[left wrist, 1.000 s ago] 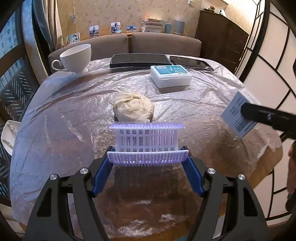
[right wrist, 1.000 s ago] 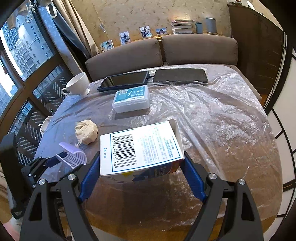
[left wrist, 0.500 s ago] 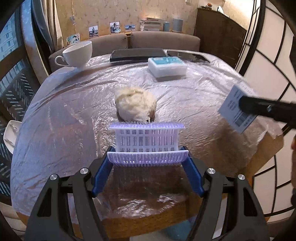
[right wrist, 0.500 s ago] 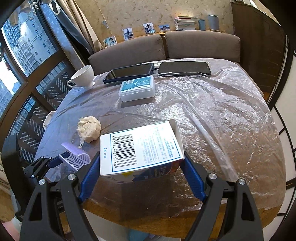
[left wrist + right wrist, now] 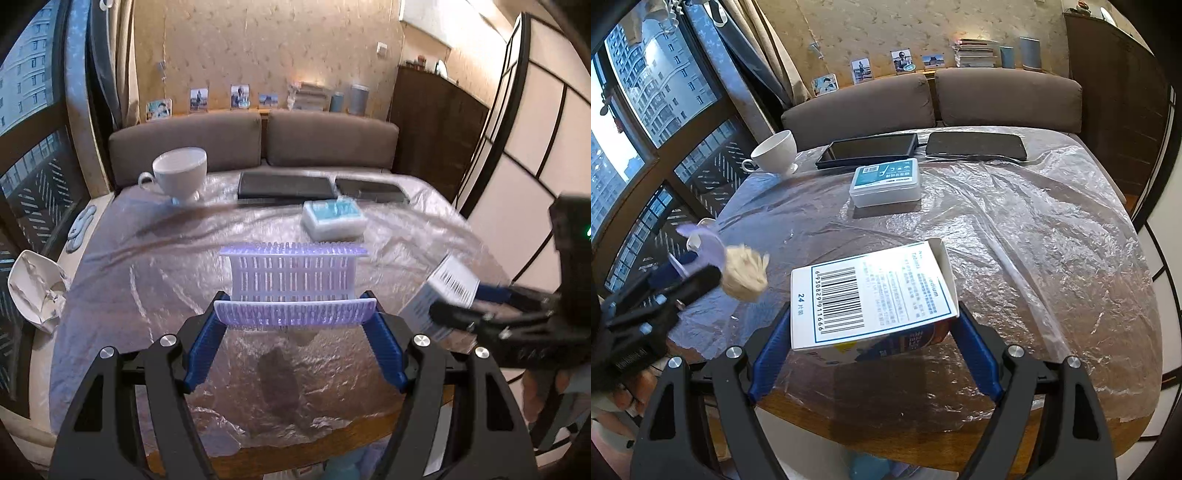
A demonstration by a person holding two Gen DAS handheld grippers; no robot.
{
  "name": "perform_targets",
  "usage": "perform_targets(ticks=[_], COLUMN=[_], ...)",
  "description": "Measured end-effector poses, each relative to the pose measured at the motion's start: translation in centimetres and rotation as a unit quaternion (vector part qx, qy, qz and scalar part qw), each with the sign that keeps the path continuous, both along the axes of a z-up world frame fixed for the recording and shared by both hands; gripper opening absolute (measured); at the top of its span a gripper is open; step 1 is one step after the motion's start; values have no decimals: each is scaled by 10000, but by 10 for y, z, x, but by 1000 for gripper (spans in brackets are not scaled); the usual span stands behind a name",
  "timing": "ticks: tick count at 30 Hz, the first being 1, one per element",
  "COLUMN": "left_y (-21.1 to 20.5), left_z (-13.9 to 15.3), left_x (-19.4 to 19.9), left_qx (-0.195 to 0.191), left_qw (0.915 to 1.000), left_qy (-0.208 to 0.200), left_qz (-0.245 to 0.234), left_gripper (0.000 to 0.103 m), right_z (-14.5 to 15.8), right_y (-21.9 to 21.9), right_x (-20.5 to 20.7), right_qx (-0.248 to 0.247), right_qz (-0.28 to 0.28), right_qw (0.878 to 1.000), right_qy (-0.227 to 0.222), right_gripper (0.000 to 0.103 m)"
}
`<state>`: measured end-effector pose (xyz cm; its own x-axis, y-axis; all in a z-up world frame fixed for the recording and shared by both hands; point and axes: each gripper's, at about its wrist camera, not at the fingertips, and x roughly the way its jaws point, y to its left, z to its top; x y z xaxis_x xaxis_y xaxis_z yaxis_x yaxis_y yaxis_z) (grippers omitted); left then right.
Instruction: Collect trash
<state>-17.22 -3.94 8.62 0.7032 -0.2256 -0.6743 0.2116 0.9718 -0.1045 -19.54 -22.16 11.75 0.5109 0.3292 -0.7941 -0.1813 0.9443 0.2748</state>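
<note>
The left gripper [image 5: 294,314] is clamped on a lilac slotted scoop [image 5: 293,275] with a crumpled paper wad [image 5: 745,272] at its mouth, beside the medicine carton [image 5: 873,295] pinched in the right gripper [image 5: 875,328]. Neither piece is binned yet; both hang over the counter [image 5: 1034,236].

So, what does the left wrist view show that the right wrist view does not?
Only the left wrist view: the slotted wall of the purple basket seen front-on, clamped in the left gripper.
Only the right wrist view: the crumpled paper ball against that basket, and the barcode face of the carton clamped in the right gripper.
Both: the white cup, two dark tablets, the blue-lidded box and the plastic-covered table.
</note>
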Motion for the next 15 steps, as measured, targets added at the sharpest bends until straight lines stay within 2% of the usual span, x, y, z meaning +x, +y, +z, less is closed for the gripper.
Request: perform_targets(ticks=[6, 10, 15], left_y=[0, -1, 3], left_z=[7, -13, -44], left_x=[3, 6, -9], left_qx=[-56, 122, 406], left_qw=[10000, 9990, 9953], left_qy=[3, 417, 867], left_qz=[-66, -124, -135], left_gripper=[73, 73, 73], right_z=[0, 0, -3], right_y=[-5, -7, -10], right_x=[-2, -4, -7], right_qx=[4, -15, -11], right_qz=[-82, -106, -138], right_qw=[10000, 9999, 9999], right_qy=[27, 21, 61], right_gripper=[81, 81, 81])
